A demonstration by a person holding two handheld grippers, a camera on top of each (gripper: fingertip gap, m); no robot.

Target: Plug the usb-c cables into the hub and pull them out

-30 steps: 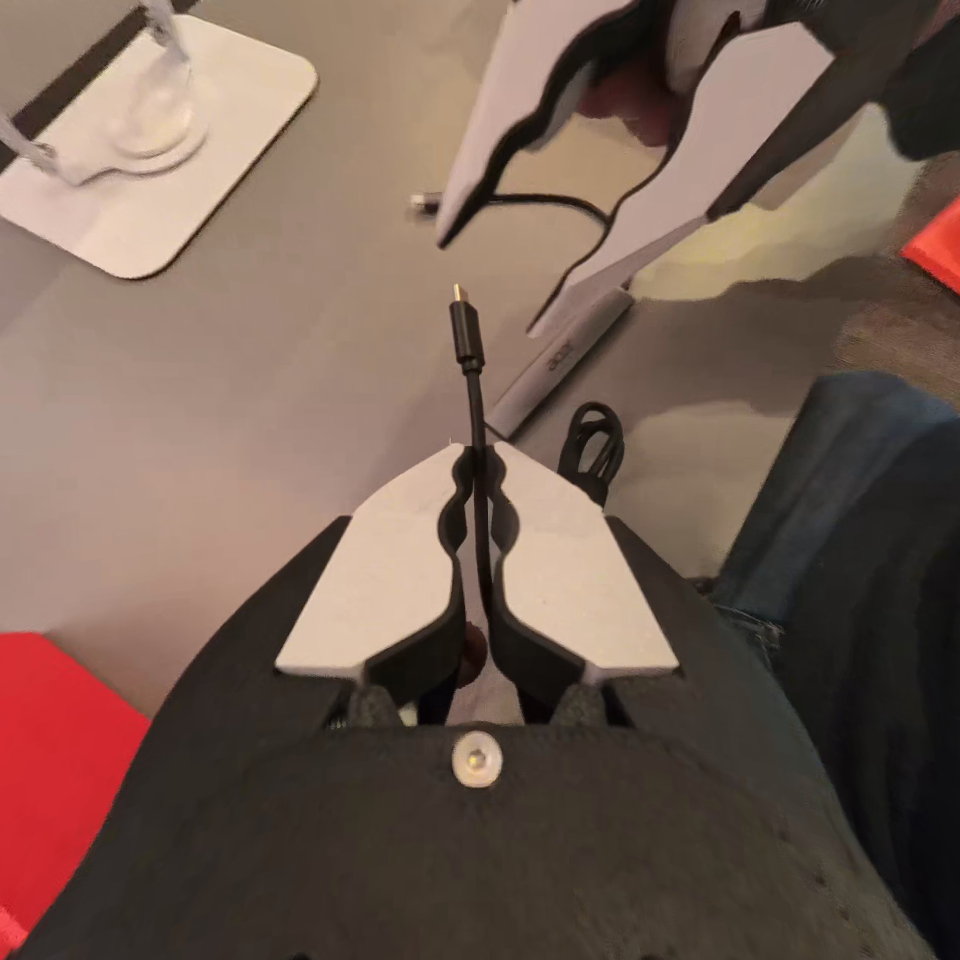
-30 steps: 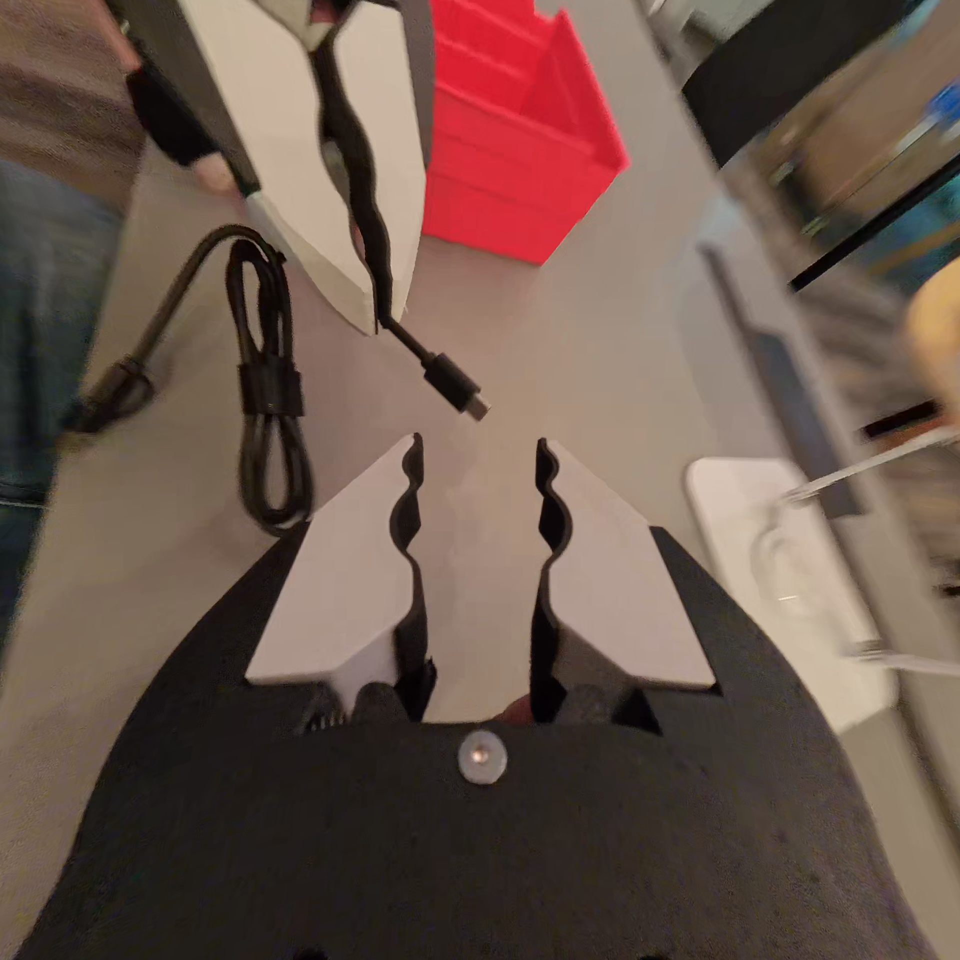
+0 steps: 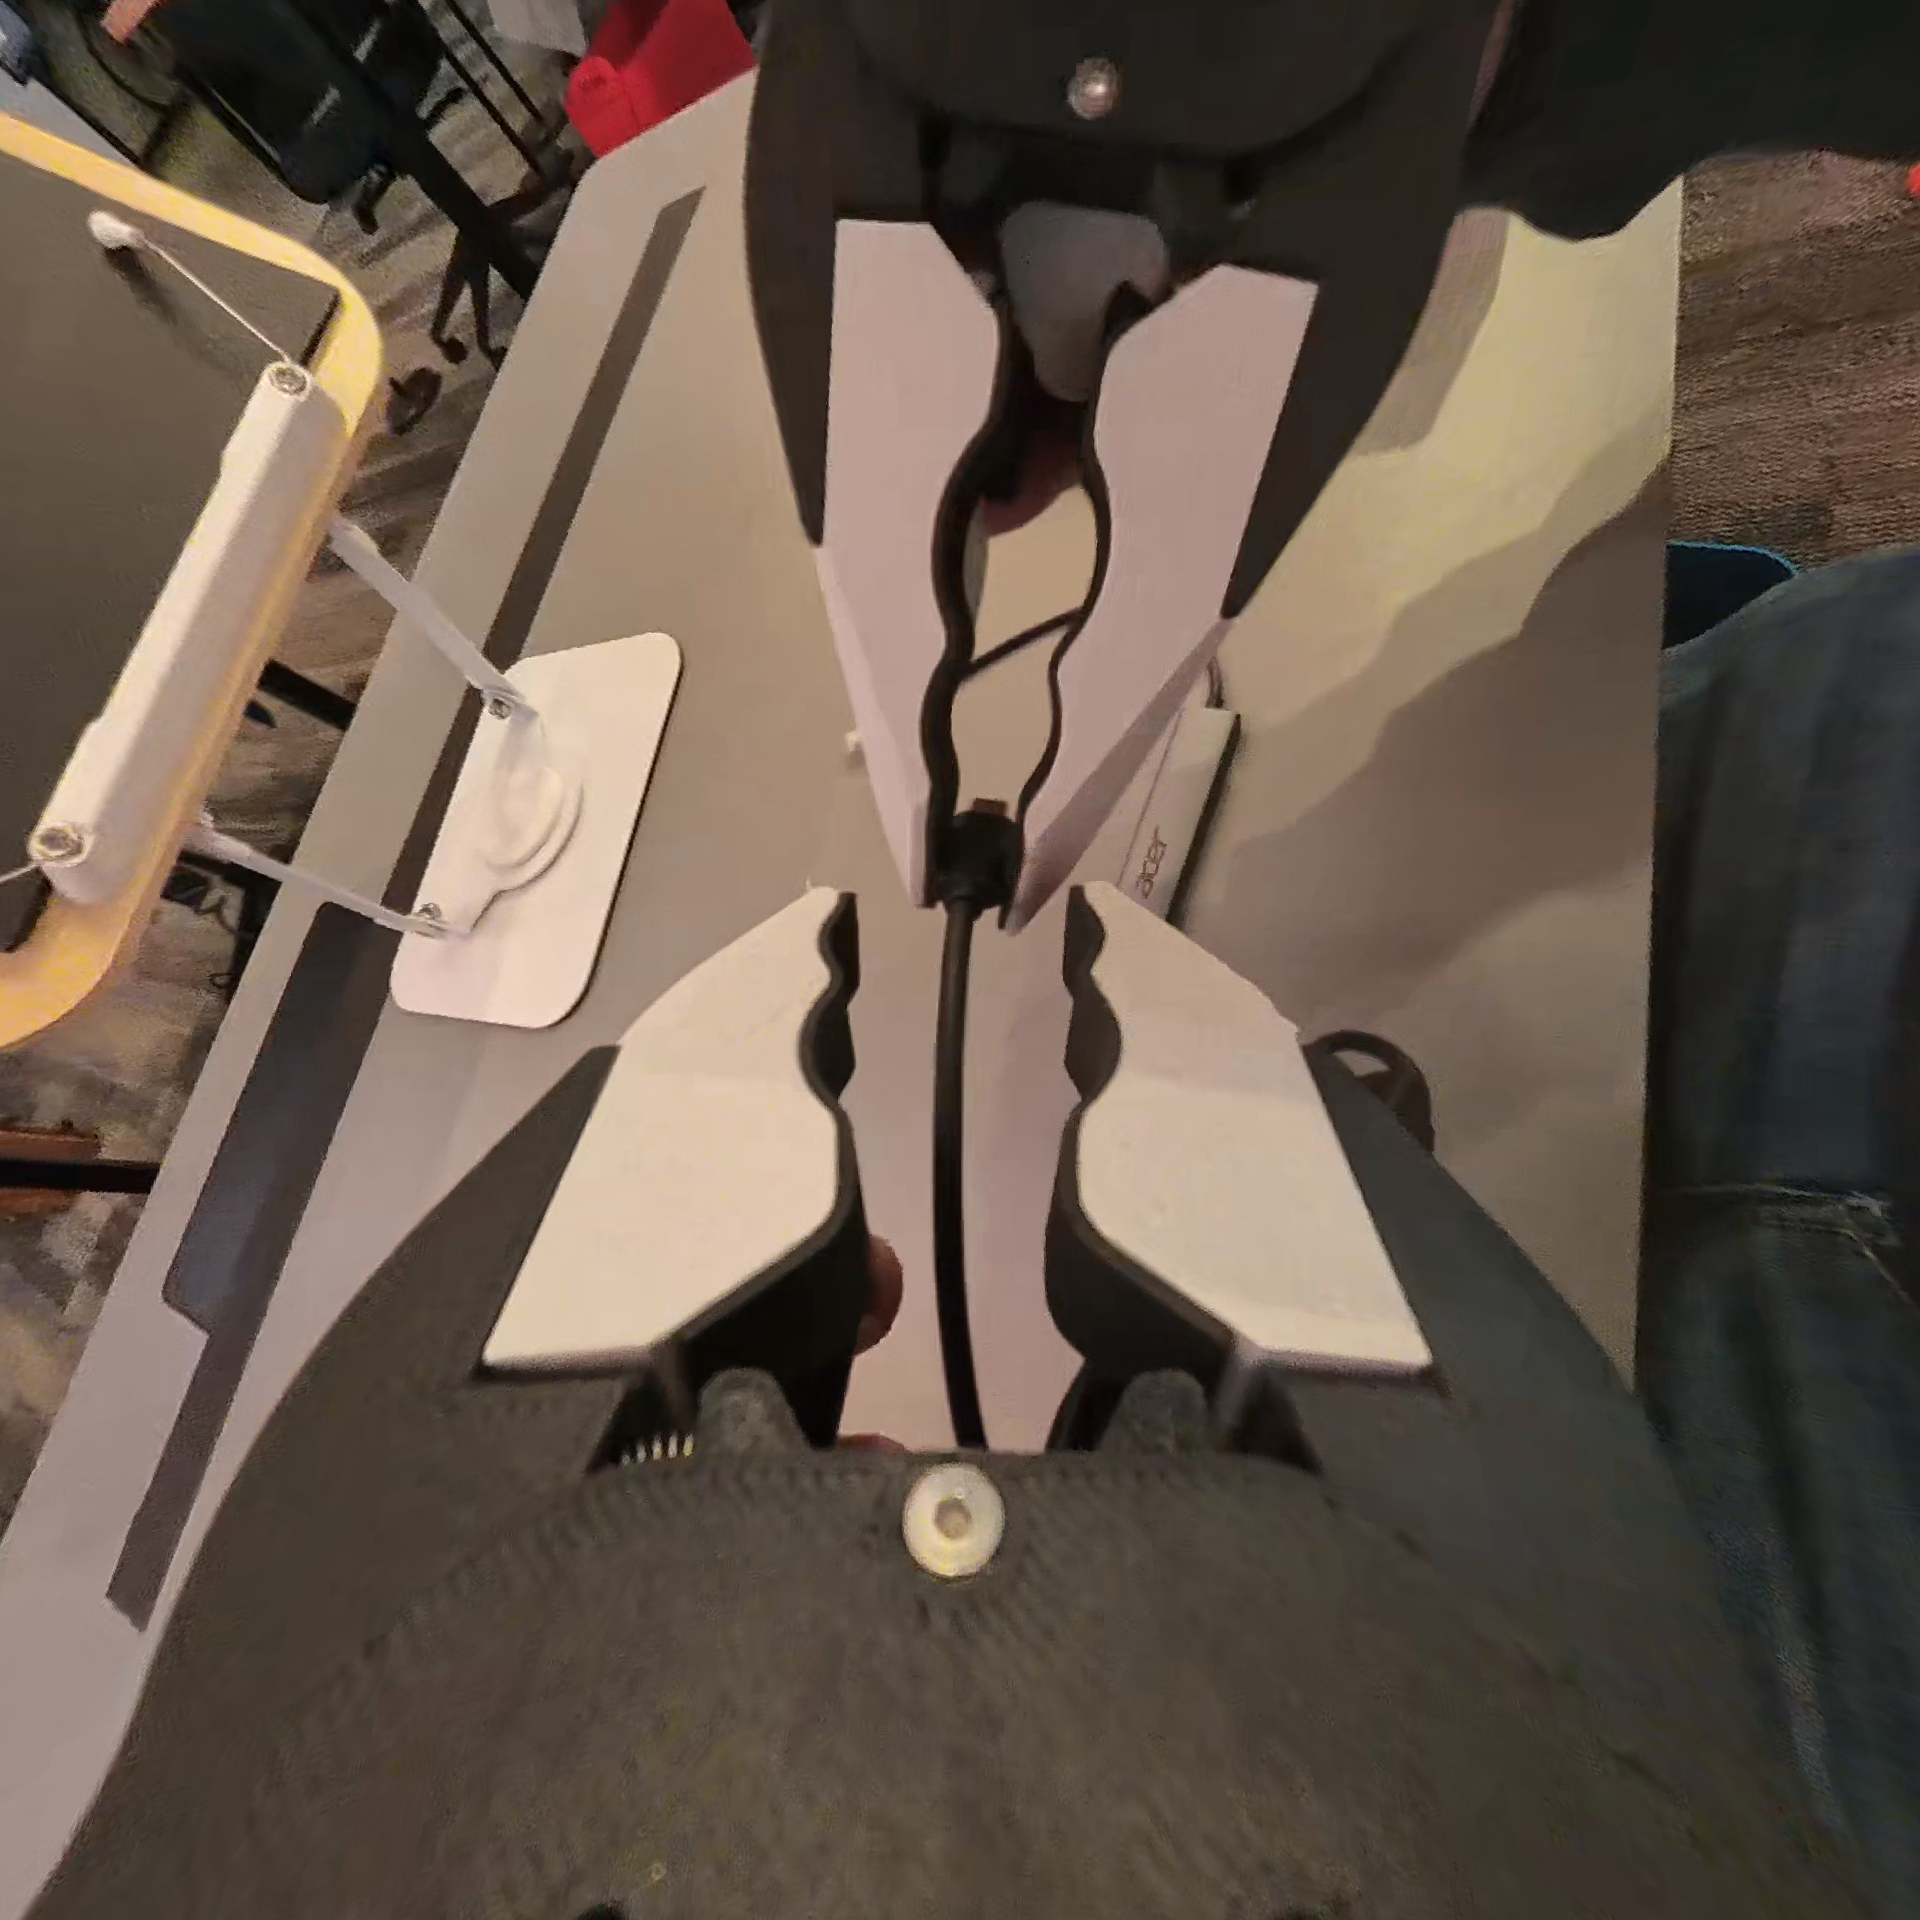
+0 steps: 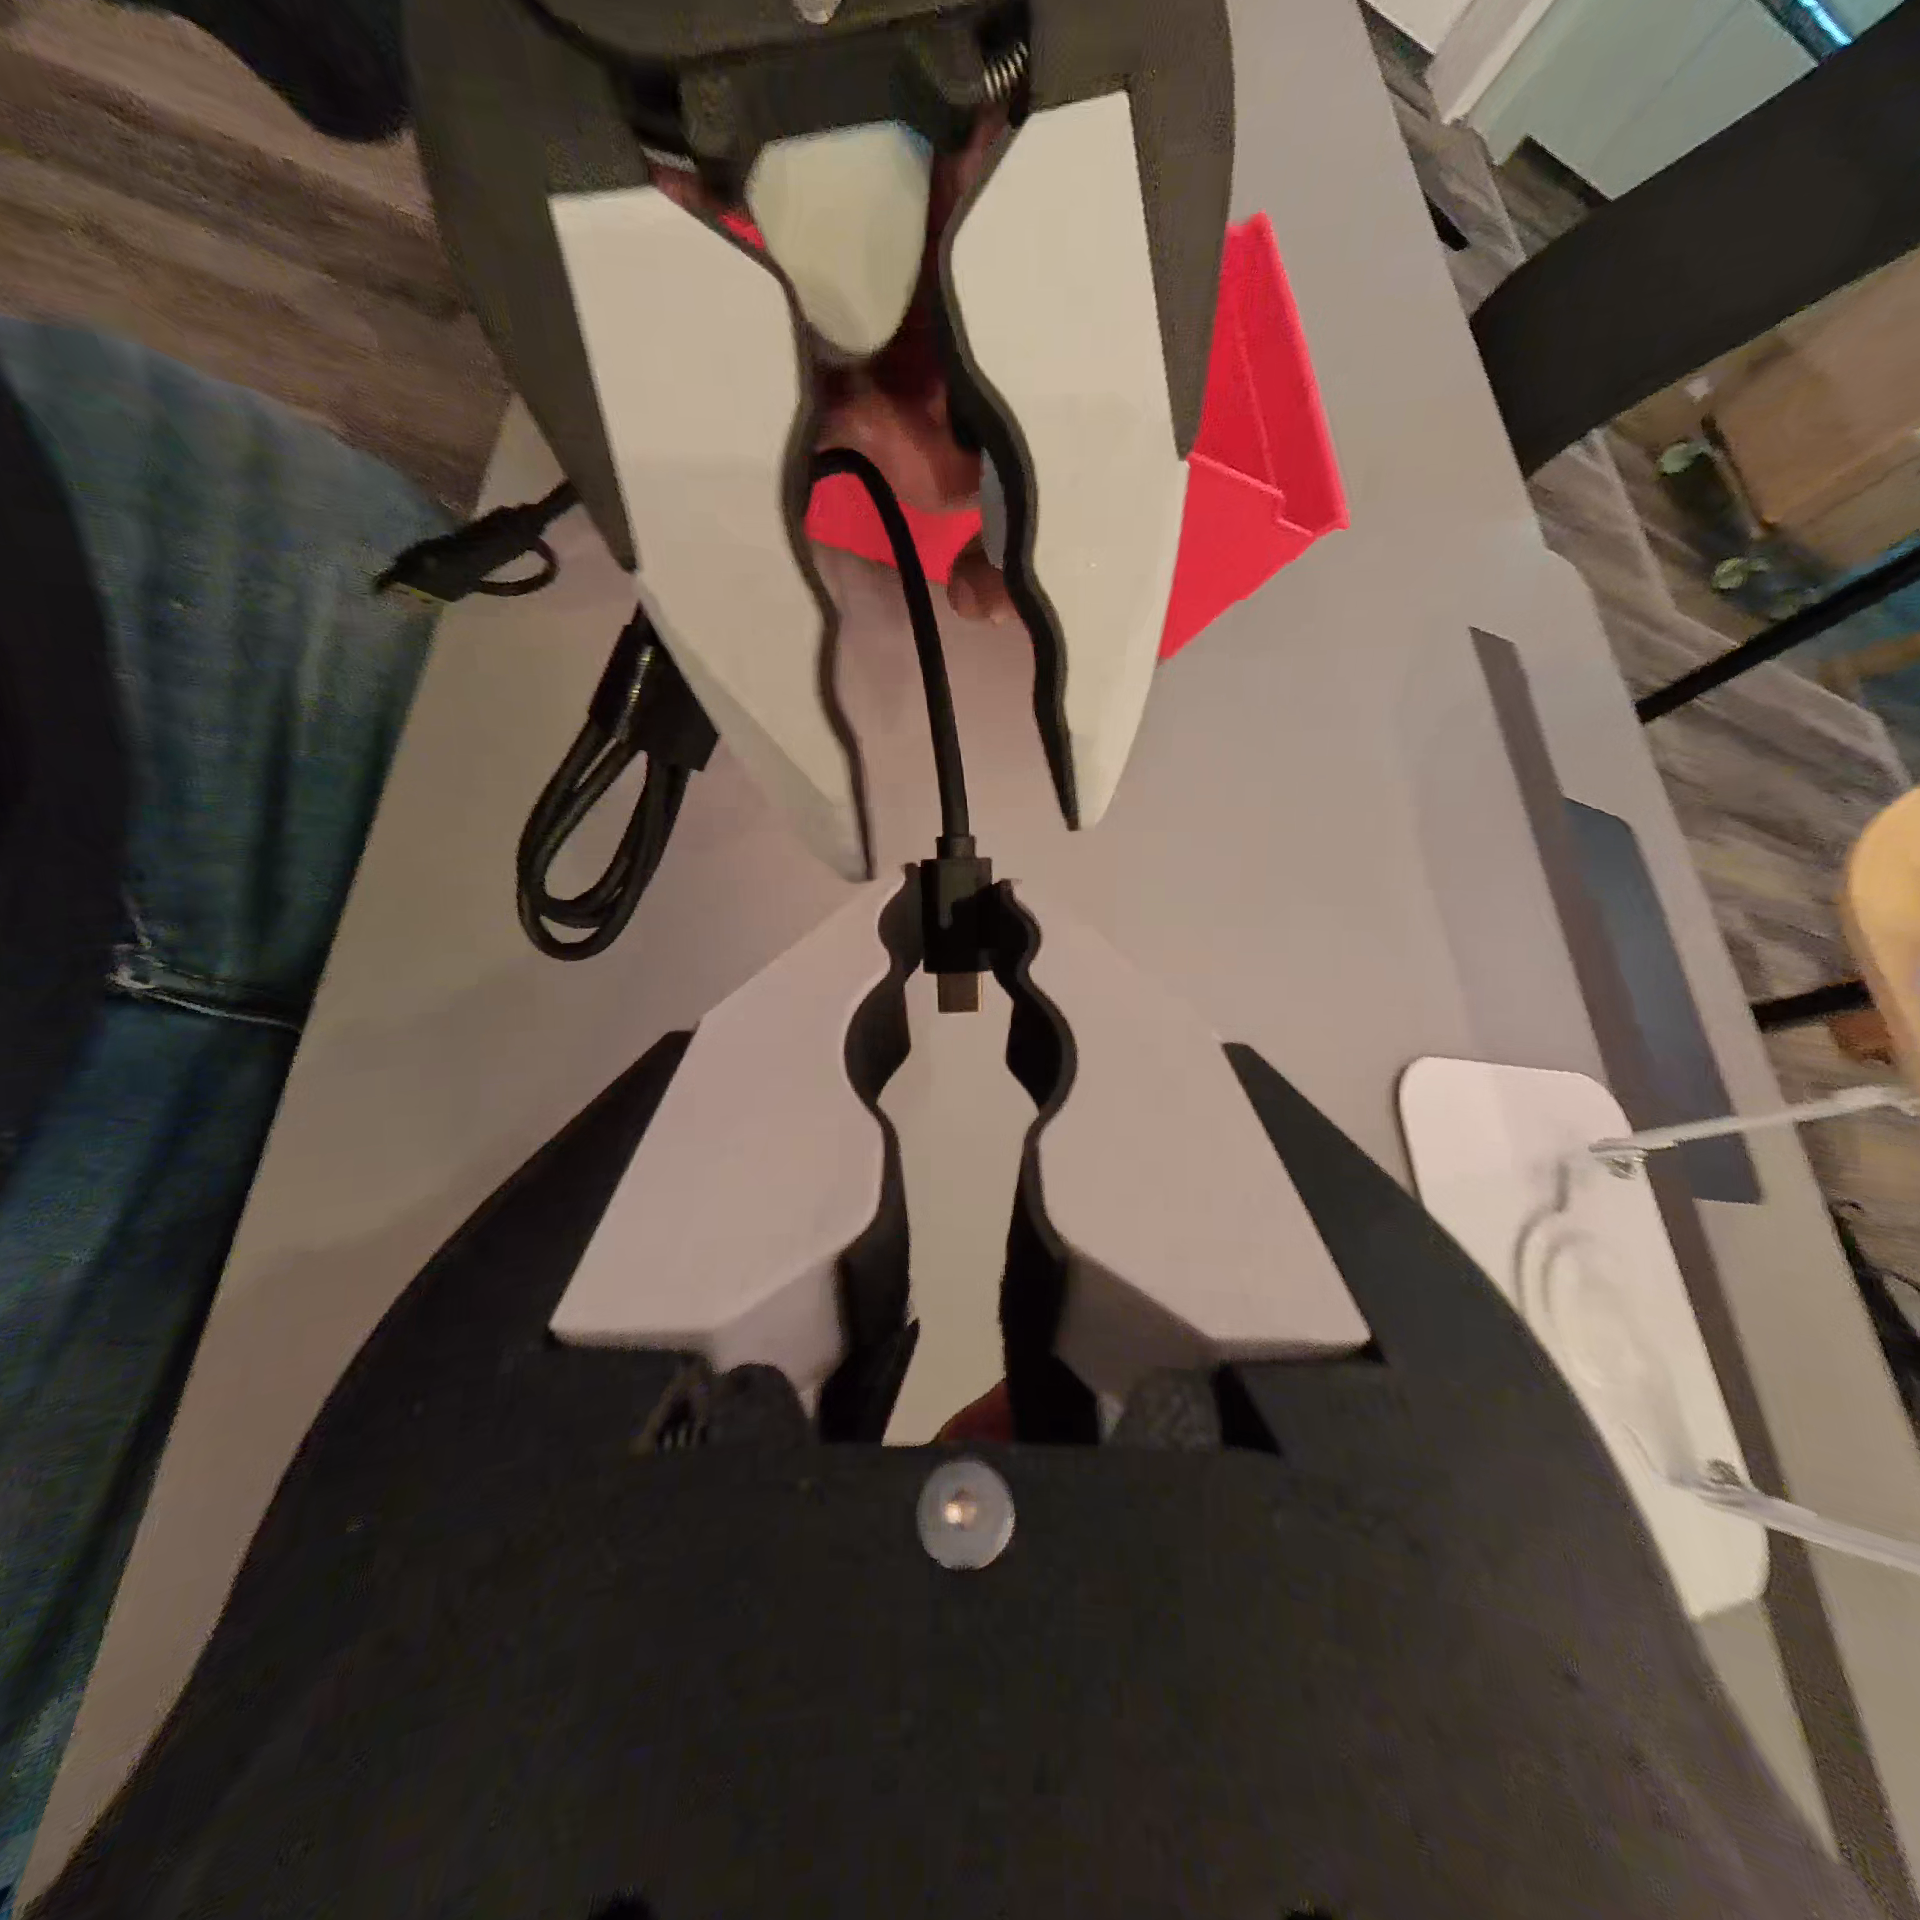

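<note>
My right gripper [image 4: 961, 914] pinches the black USB-C cable [image 4: 940, 727] at its plug body w/ the fingertips, metal tip pointing back toward my wrist cam; my left gripper [image 3: 961, 925] faces it tip-to-tip, fingers spread, cord running loose btwn them w/o contact. Hub [image 3: 1179, 821], a pale slim bar, lies on the grey table [image 3: 727, 468] just behind the right gripper; a 2nd bundled cable [image 4: 603, 821] rests near the table edge beside the red bin [image 4: 1247, 468]
</note>
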